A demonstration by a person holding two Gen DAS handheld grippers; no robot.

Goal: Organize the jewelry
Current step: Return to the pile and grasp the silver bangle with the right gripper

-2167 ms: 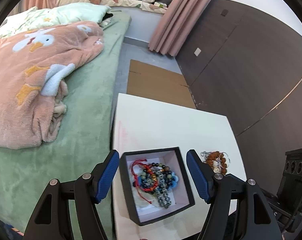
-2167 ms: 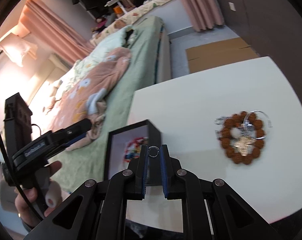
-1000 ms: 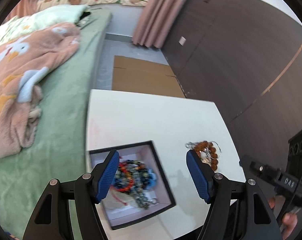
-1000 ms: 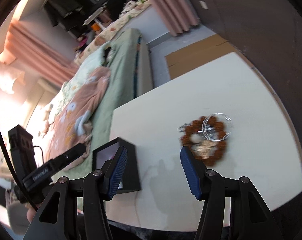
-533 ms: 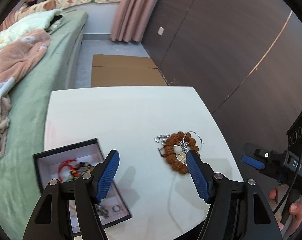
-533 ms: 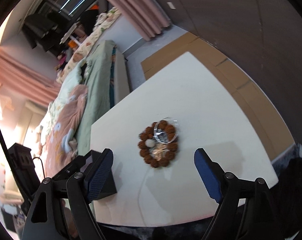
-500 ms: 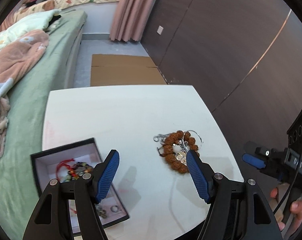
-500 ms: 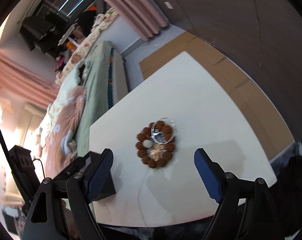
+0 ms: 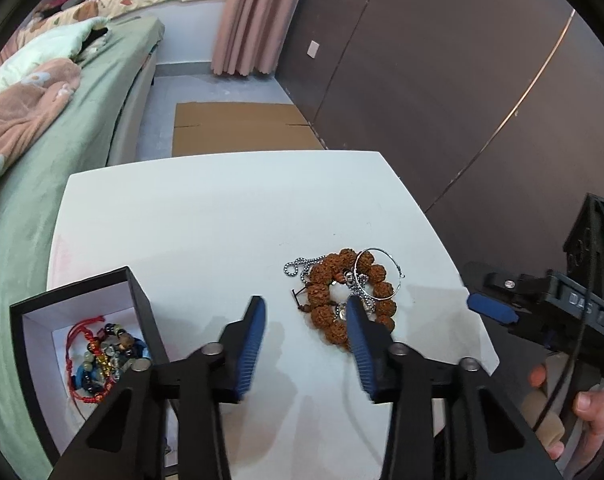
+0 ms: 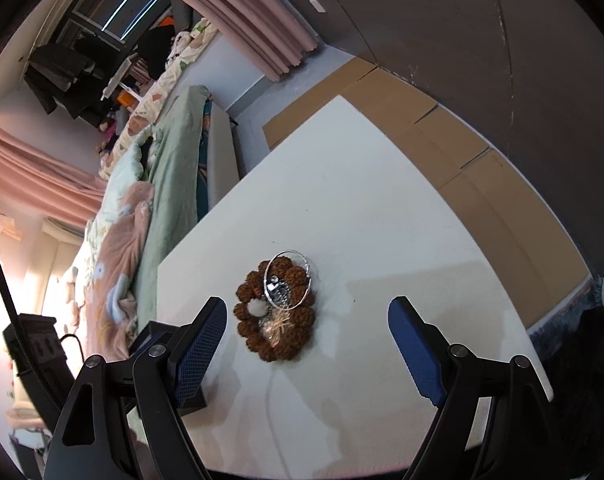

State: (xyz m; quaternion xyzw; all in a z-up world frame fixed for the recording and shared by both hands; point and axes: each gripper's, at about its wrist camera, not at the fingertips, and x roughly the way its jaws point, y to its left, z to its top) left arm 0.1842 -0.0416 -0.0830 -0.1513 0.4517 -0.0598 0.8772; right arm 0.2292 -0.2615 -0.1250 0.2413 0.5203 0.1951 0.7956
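Jewelry is split between two places on the white bench (image 9: 222, 216): a black box (image 9: 140, 308) with a white lining at its left front corner holds a tangle of red cord and coloured beads (image 9: 98, 356), and a loose pile lies well apart to the right. That pile is a brown bead bracelet (image 9: 344, 296) with a thin silver bangle (image 10: 288, 278) resting across its far side and a ball chain (image 9: 300, 268) trailing off toward the box. Both tools hang above the bench empty. The left gripper (image 9: 306, 334) has its jaws moderately wide, the right-hand one overlapping the near edge of the bracelet. The right gripper (image 10: 308, 346) has its jaws spread very wide, the pile just ahead. The step in hand looks like choosing the next piece. Taking the bangle alone would call for a descent and a narrow pinch on its rim, since it sits tangled with the chain.
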